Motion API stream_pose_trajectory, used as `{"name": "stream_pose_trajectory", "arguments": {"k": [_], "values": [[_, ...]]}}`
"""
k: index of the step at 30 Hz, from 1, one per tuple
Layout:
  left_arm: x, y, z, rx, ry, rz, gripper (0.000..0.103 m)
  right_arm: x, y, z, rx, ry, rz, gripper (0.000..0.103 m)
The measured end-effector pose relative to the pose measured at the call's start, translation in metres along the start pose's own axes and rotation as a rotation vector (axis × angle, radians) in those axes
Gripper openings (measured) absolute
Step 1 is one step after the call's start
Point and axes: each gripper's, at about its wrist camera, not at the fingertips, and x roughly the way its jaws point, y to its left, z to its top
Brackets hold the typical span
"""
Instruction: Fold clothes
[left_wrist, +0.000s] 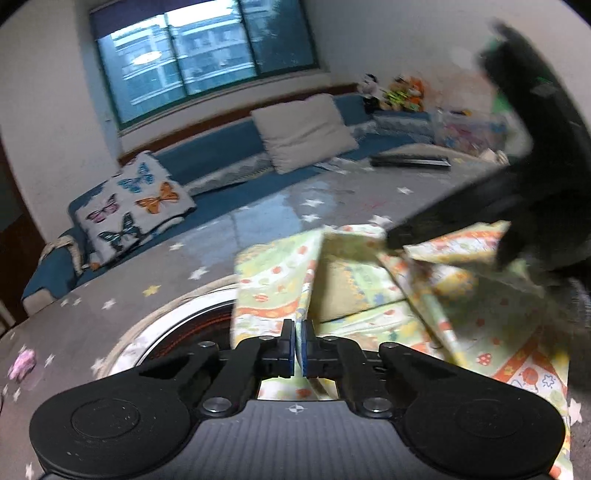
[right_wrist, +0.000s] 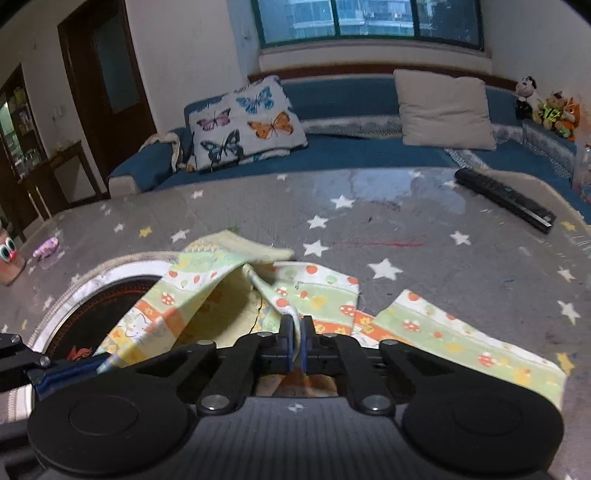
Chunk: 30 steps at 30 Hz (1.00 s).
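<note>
A small patterned garment (left_wrist: 369, 295), green, yellow and orange with mushrooms, lies partly lifted on the grey star-print table cover (left_wrist: 258, 221). My left gripper (left_wrist: 299, 328) is shut on one edge of it. The right gripper (left_wrist: 391, 236) reaches in from the right in the left wrist view, pinching another edge of the cloth. In the right wrist view my right gripper (right_wrist: 298, 328) is shut on a white-hemmed edge of the garment (right_wrist: 325, 295), which drapes to both sides. The left gripper's blue-padded tip (right_wrist: 74, 369) holds the cloth at the lower left.
A round black-and-white hotplate (right_wrist: 110, 291) is set into the table under the garment's left part. A black remote (right_wrist: 506, 199) lies at the far right. A pink toy (right_wrist: 46, 246) lies at the left. A blue sofa (right_wrist: 351, 147) with cushions is behind.
</note>
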Motion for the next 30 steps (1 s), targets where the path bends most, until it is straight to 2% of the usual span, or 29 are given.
{"name": "stream_pose_trajectory", "arguments": {"k": [5, 9, 12, 13, 14, 16, 18, 19, 20, 24, 27, 30], "values": [[-0.031, 0.027, -0.011, -0.090, -0.031, 0.061, 0.002, -0.040, -0.009, -0.008, 0.022, -0.073, -0.031, 0.002], [-0.055, 0.039, -0.025, -0.144, -0.047, 0.078, 0.001, -0.061, -0.013, -0.015, 0.024, -0.085, -0.036, 0.004], [-0.062, 0.037, -0.026, -0.146, -0.043, 0.072, 0.002, -0.065, -0.005, -0.016, 0.005, -0.084, -0.011, 0.017], [-0.064, 0.036, -0.026, -0.146, -0.041, 0.070, 0.003, -0.062, -0.002, -0.015, 0.002, -0.082, -0.008, 0.030], [-0.064, 0.034, -0.024, -0.133, -0.043, 0.063, 0.004, -0.058, 0.001, -0.014, -0.001, -0.079, -0.007, 0.037], [-0.062, 0.027, -0.018, -0.106, -0.050, 0.044, 0.005, -0.047, 0.005, -0.011, -0.014, -0.068, -0.004, 0.037], [-0.057, 0.018, -0.013, -0.074, -0.048, 0.011, 0.026, -0.034, 0.009, -0.007, -0.016, -0.054, 0.005, 0.040], [-0.055, 0.013, -0.011, -0.063, -0.047, 0.001, 0.050, -0.027, 0.010, -0.004, -0.017, -0.047, 0.009, 0.041], [-0.052, 0.007, -0.009, -0.046, -0.051, -0.002, 0.058, -0.020, 0.011, -0.002, -0.022, -0.040, 0.008, 0.042], [-0.036, -0.014, -0.002, 0.033, -0.051, -0.053, 0.058, 0.008, 0.014, 0.006, -0.041, -0.009, -0.006, 0.041], [-0.021, -0.022, -0.001, 0.066, -0.031, -0.060, 0.058, 0.029, 0.016, 0.008, -0.061, 0.022, -0.013, 0.039], [-0.007, -0.025, -0.002, 0.081, -0.003, -0.060, 0.058, 0.045, 0.017, 0.007, -0.076, 0.050, -0.032, 0.028]]}}
